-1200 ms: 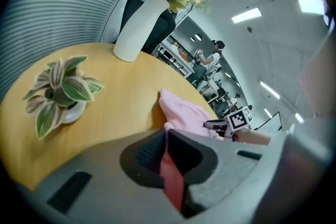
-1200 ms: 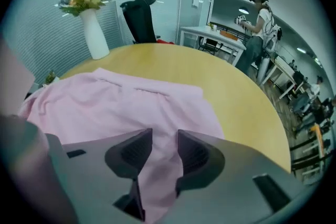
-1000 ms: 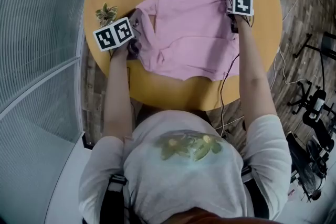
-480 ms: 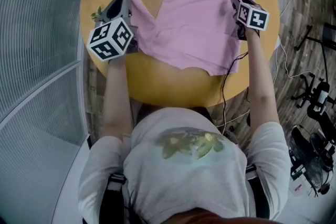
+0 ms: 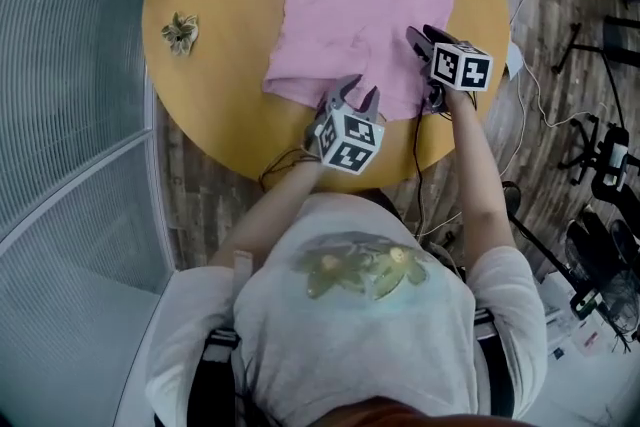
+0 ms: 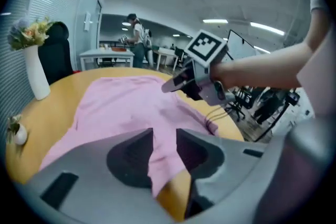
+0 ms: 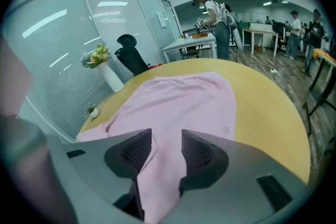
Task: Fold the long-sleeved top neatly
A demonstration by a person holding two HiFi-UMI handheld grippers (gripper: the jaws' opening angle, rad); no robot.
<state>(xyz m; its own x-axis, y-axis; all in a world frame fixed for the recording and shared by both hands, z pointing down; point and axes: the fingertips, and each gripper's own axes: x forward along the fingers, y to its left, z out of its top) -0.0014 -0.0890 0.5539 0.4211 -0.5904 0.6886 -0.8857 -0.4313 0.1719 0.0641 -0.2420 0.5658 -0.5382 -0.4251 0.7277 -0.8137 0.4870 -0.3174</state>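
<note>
**Left gripper (image 5: 358,87) opening at near edge of top (image 5: 360,5)**

Left gripper jaws have just been opening. They're now part-way apart, with a strip of pink fabric in the gap and the pads not pinching it. Right gripper (image 5: 418,37) jaws are moderately wide, with fabric showing between them but no visible pinch. Top lies flat as a rough rectangle on the table (image 5: 230,95), toward its right side. Both grippers angle down at its near edge, left near the middle and right by the near-right corner.
</note>
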